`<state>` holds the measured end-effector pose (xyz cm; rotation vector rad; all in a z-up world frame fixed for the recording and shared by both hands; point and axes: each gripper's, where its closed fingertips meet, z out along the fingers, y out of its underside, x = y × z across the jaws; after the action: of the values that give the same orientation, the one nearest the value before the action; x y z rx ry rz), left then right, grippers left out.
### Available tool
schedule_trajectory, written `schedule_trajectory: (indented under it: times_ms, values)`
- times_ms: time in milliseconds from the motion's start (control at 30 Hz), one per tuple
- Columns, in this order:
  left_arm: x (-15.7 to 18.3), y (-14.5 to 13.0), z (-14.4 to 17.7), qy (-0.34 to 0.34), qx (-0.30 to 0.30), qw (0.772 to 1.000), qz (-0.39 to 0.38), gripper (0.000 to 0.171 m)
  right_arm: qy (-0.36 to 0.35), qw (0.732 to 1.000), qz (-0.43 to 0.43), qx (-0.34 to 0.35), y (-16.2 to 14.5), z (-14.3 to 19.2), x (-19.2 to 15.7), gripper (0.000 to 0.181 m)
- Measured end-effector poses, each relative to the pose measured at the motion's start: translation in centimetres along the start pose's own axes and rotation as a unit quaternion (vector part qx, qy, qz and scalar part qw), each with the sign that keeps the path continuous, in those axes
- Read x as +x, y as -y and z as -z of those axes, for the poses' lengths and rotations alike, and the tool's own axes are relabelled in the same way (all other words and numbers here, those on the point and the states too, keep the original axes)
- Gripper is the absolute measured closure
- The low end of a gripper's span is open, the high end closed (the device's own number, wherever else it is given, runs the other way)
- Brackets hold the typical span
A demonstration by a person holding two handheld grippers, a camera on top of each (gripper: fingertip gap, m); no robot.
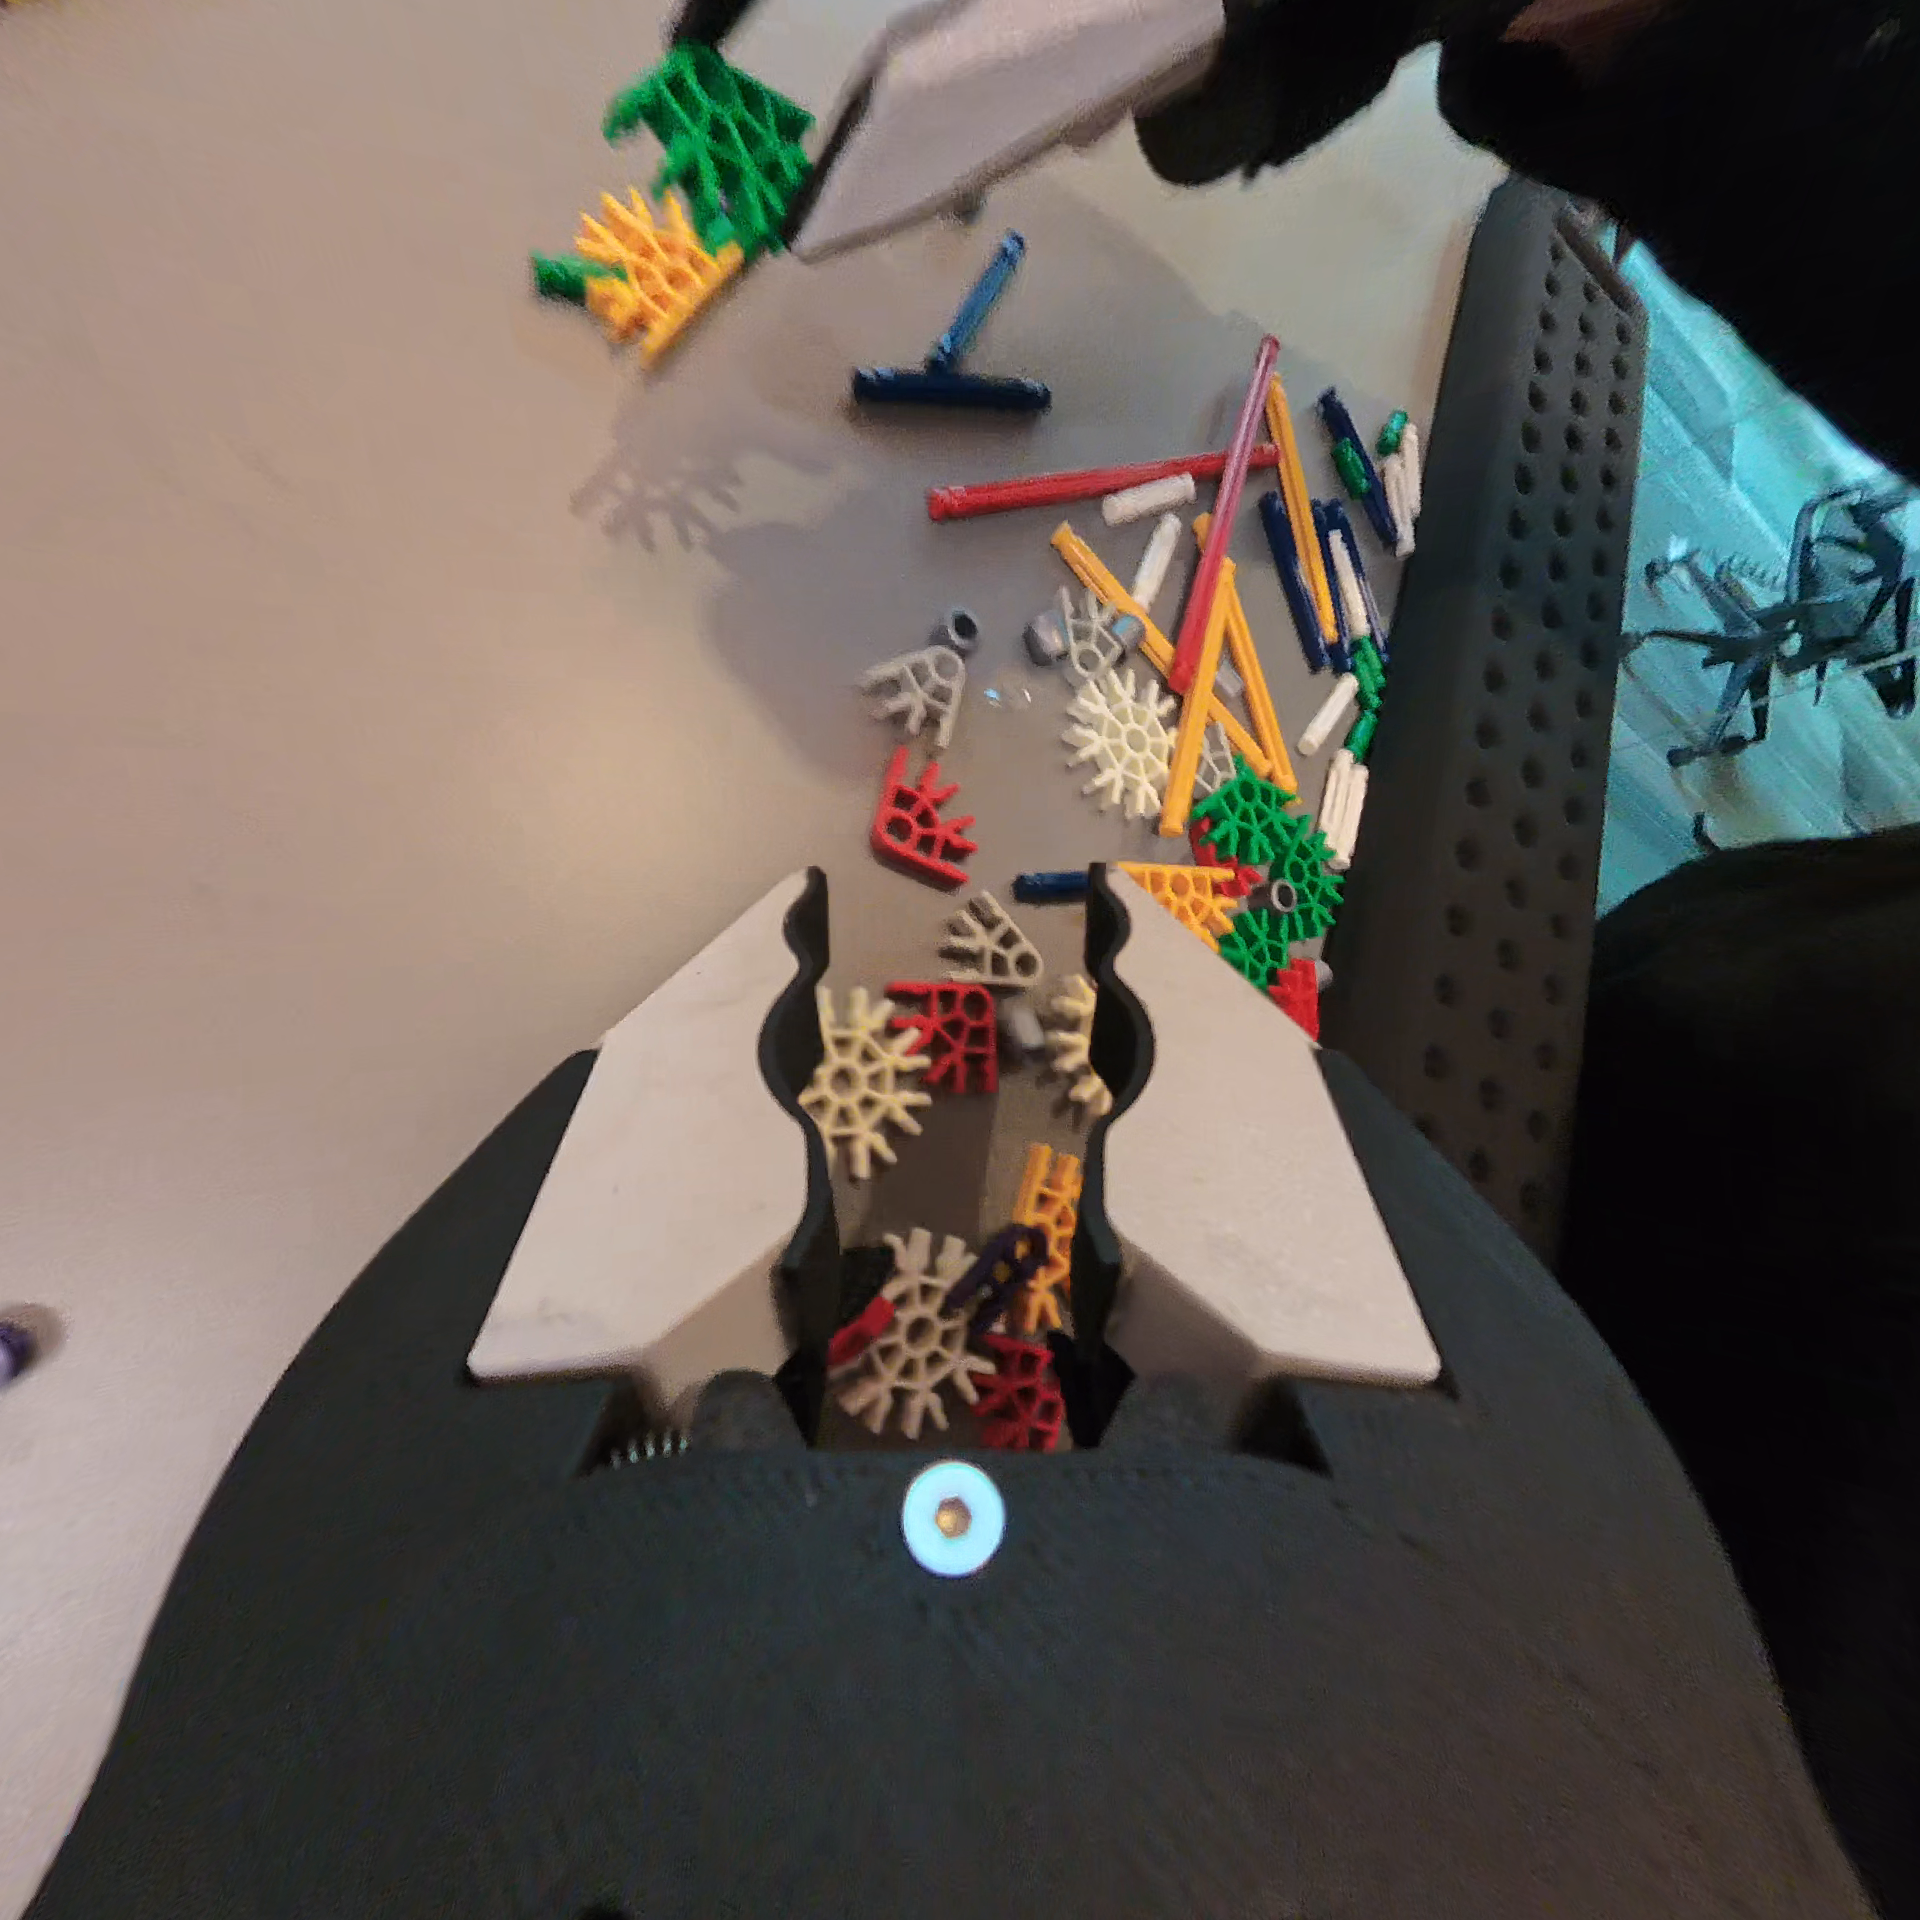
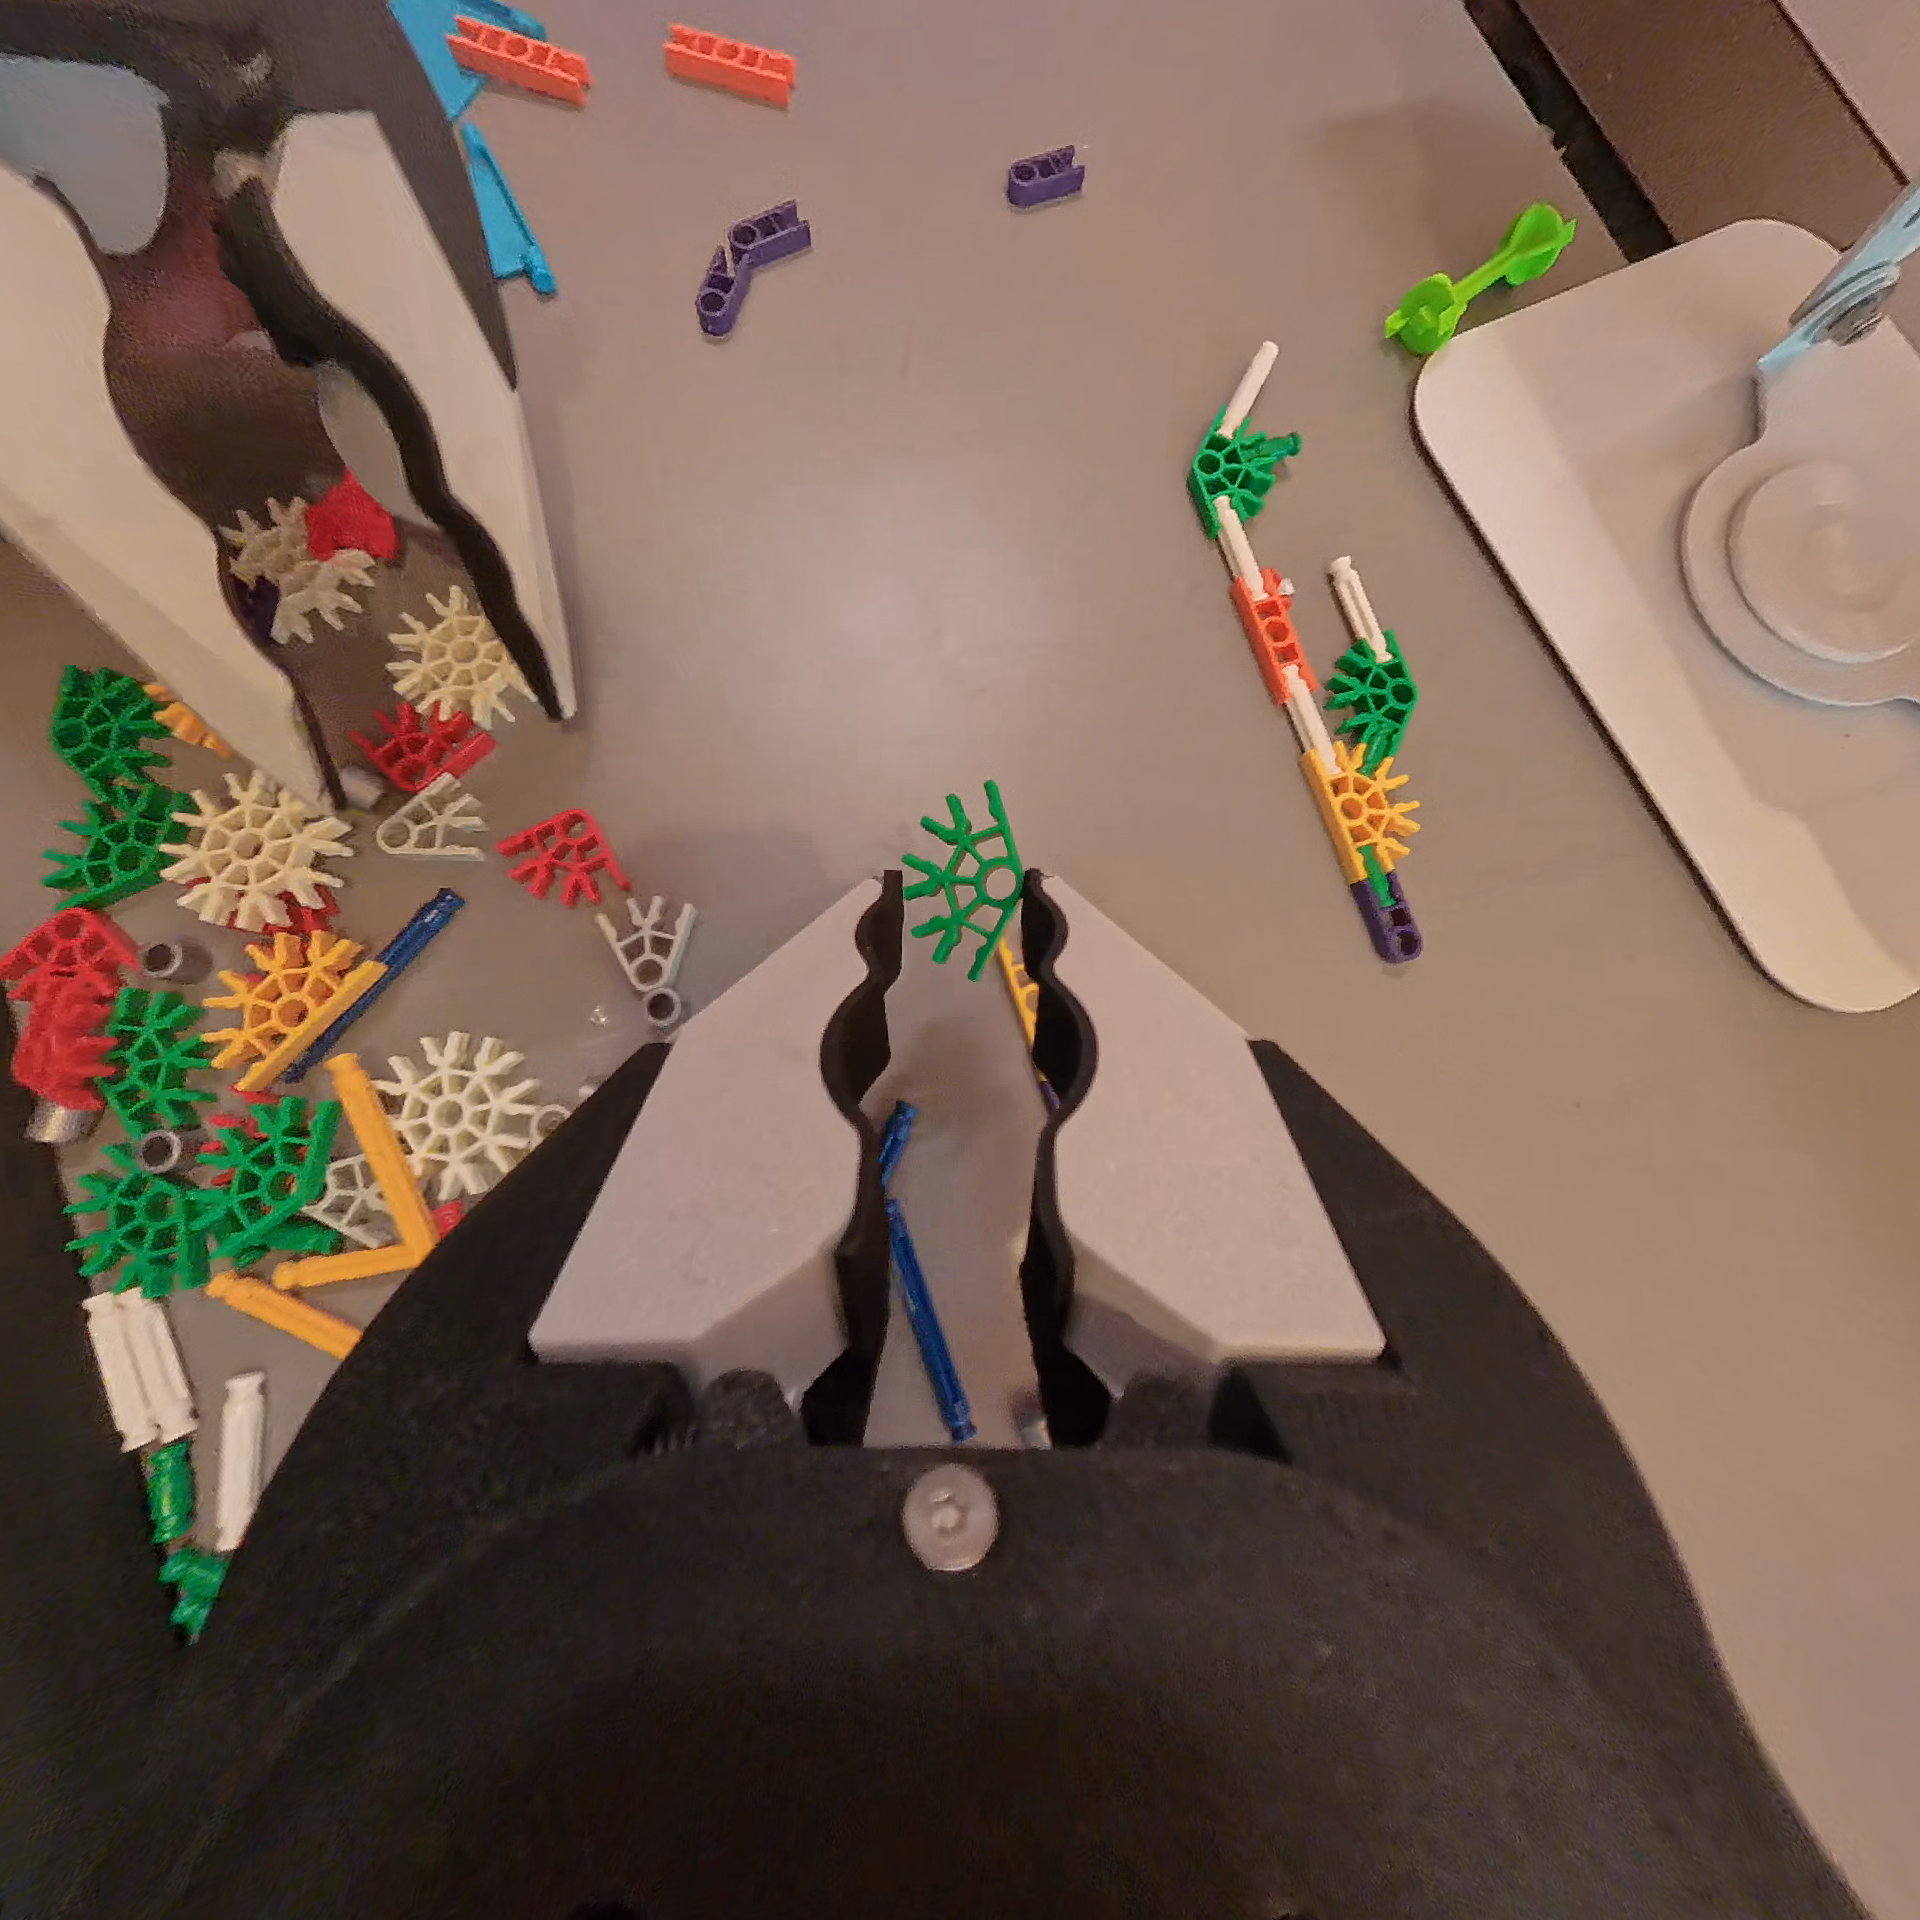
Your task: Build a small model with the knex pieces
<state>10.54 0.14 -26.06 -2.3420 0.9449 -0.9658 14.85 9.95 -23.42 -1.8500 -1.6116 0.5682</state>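
Left gripper (image 1: 956, 883) fingers parted, angled down. Right gripper (image 2: 961, 881) fingers narrowly parted, angled down.

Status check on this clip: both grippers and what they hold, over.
Left gripper open, empty, over loose connector pile. Right gripper shut on green connector, yellow connector attached beneath. Blue rod on table below.

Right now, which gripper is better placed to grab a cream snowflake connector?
Probably left: the left gripper hovers open over the cream snowflake connector, while the right gripper already holds the green connector.
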Motion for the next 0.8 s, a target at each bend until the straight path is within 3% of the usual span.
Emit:
schedule_trajectory:
  times_ms: [233, 333, 500, 800]
  values:
    - [-4.4, 8.5, 0.6, 0.0, 0.12, 0.991, 0.053, 0.135, 0.004, 1.0, 0.021, 0.015, 1.2, -0.6, 0.3, 0.161]
    - [-4.9, 11.2, 0.4, -0.09, 0.172, 0.972, 0.13, 0.139, -0.005, 0.999, 0.038, 0.024, 1.7, -0.4, 0.3, 0.161]
    - [-4.2, 11.6, -0.8, -0.139, 0.165, 0.967, 0.134, 0.168, -0.022, 0.997, 0.061, 0.039, 1.9, 0.3, 0.5, 0.161]
    - [-6.5, 12.1, -1.6, -0.13, 0.132, 0.973, 0.14, 0.169, -0.015, 1.0, 0.004, 0.026, -0.3, -0.1, 2.1, 0.151]
